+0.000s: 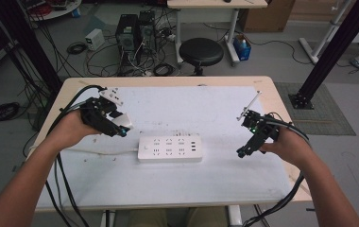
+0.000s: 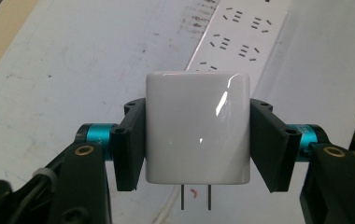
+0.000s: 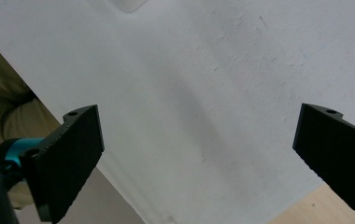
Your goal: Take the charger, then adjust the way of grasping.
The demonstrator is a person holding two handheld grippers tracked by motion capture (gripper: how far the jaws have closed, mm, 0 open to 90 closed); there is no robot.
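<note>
High view: your left claw (image 1: 121, 126) holds a glossy white square plug adapter (image 1: 122, 121); your right claw (image 1: 242, 152) is empty.

In the left gripper view your left claw (image 2: 197, 142) has both jaws pressed flat against the sides of the glossy white square plug adapter (image 2: 197, 135), its two metal prongs (image 2: 195, 198) pointing toward 6 o'clock, above the table. The white rectangular plastic power strip (image 2: 241, 35) lies beyond it at about 1 o'clock. In the high view the strip (image 1: 169, 149) rests near the middle of the white-covered table (image 1: 192, 106), just beside the adapter at its 4 o'clock. Your right claw (image 3: 194, 154) stands wide open over bare table surface, well apart from the strip at its 3 o'clock.
</note>
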